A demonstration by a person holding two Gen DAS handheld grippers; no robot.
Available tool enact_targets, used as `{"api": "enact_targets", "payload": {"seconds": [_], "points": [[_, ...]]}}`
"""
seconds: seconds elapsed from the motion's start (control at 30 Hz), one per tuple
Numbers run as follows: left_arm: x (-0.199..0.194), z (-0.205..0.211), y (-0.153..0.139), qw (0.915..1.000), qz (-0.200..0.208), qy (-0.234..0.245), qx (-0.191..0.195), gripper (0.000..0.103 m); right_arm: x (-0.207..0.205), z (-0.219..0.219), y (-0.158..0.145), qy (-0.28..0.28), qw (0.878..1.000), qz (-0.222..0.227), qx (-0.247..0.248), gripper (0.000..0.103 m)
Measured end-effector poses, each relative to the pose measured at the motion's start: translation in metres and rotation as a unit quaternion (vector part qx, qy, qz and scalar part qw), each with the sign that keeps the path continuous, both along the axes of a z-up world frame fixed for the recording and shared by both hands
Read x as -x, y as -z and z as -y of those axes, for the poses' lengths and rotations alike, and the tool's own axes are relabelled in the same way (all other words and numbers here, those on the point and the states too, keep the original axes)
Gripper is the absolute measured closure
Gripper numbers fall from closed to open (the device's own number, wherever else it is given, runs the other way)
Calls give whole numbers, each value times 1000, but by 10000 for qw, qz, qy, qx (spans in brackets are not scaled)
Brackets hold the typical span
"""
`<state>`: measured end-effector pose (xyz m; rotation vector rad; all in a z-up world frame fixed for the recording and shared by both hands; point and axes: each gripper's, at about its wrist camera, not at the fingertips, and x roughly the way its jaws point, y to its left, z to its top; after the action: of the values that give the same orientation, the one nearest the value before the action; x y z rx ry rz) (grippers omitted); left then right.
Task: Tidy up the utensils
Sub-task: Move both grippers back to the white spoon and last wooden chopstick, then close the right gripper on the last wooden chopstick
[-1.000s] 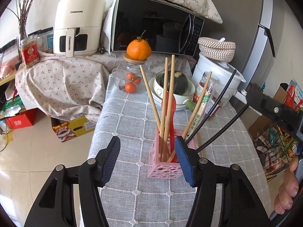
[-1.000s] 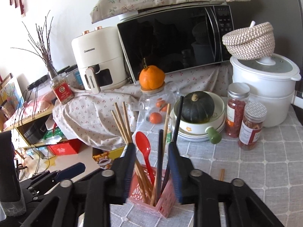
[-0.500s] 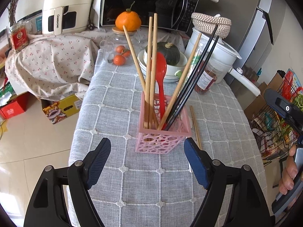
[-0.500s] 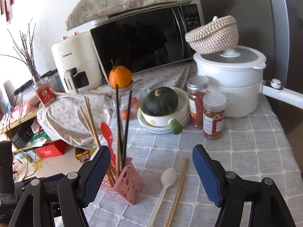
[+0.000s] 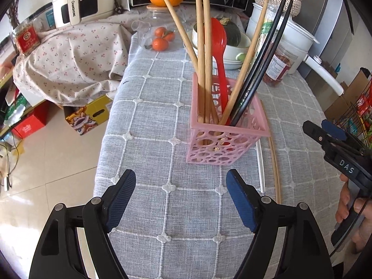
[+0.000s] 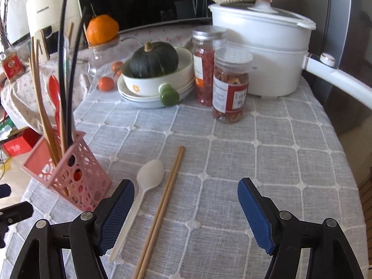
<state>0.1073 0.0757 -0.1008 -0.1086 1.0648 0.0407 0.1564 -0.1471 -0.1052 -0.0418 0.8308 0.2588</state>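
Observation:
A pink perforated holder (image 5: pixel 223 137) stands on the grey checked tablecloth (image 5: pixel 162 116). It holds wooden chopsticks (image 5: pixel 202 46), black chopsticks (image 5: pixel 262 53) and a red spoon (image 5: pixel 219 53). It also shows in the right wrist view (image 6: pixel 74 176). A white spoon (image 6: pixel 144 186) and a wooden chopstick pair (image 6: pixel 162 207) lie flat right of the holder. My left gripper (image 5: pixel 181 195) is open and empty, just short of the holder. My right gripper (image 6: pixel 186 211) is open and empty above the loose chopsticks.
At the back stand a bowl with a green squash (image 6: pixel 153 65), two jars (image 6: pixel 230 86), a white cooker (image 6: pixel 262 46), a microwave (image 6: pixel 144 0) and an orange (image 6: pixel 102 29). The table's left edge (image 5: pixel 104 139) drops to the floor.
Both grippers have opened wide and pulled back from the holder. The black chopsticks that the right gripper held now stand in the holder. The right view has swung toward the loose spoon and chopsticks.

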Motion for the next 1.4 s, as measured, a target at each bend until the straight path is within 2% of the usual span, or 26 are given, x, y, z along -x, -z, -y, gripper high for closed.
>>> {"api": "enact_targets", "payload": {"seconds": [0.27,0.43,0.6,0.73,0.8,0.87,0.97,1.03,1.27,1.33,1.4], "points": [[-1,2,-1,10000,-15,41,2,21,-29,-16,47,-142,9972,-677,293,25],[1,8,-3,9998,41,174,-118,21,-42,-20,67,-112,9947,-934,411,26],[5,20,-7,9988,144,373,-288,21,-53,-20,72,1,9941,-1039,324,34],[7,29,-8,9980,157,506,-336,21,-60,-23,71,50,9935,-1049,436,45],[8,35,-8,9974,166,582,-389,21,-63,-20,70,60,9933,-1082,407,56],[9,42,-8,9964,171,685,-467,21,-66,-15,69,65,9922,-1191,351,83],[11,54,-11,9945,229,872,-541,21,-65,-1,69,73,9899,-1400,218,92],[13,64,-14,9929,271,1017,-563,21,-63,7,67,86,9881,-1524,196,95],[7,122,-27,9816,264,1770,-662,23,-44,48,58,256,9828,-1824,105,95],[-5,140,-25,9788,99,1935,-658,30,-39,63,53,338,9820,-1860,-27,95],[-22,156,-18,9781,-107,1966,-668,43,-33,79,48,407,9815,-1865,-152,95]]}}
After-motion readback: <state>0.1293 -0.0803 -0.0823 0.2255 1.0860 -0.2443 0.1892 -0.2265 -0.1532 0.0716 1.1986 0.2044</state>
